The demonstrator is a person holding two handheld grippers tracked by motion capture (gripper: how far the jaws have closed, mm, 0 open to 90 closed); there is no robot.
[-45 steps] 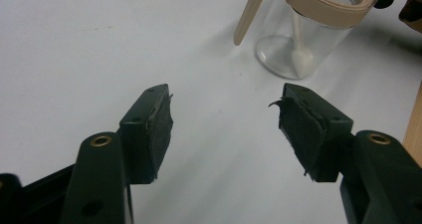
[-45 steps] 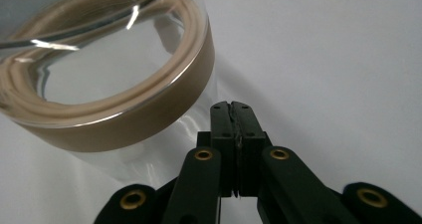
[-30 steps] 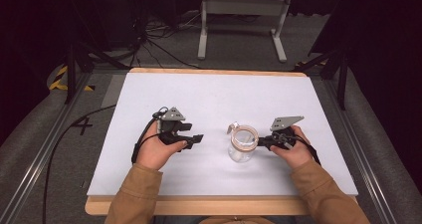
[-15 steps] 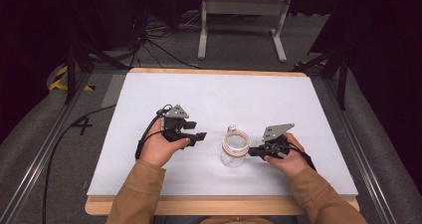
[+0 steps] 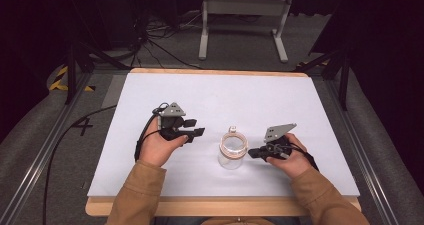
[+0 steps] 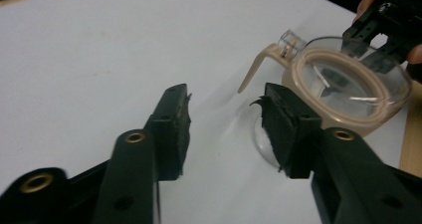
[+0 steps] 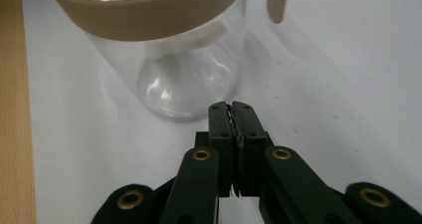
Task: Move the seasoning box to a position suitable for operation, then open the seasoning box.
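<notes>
Right claw (image 5: 252,153), its jaws clenched on nothing, is hovering just beside the glass jar (image 5: 232,153) standing on the white desk (image 5: 240,95), while the left claw (image 5: 197,127) is waiting released on the jar's far side.

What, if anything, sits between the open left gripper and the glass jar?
Nothing visible. Bare white table separates the left gripper from the glass jar. The right gripper, jaws closed, sits on the jar's opposite side, not in the path.
</notes>
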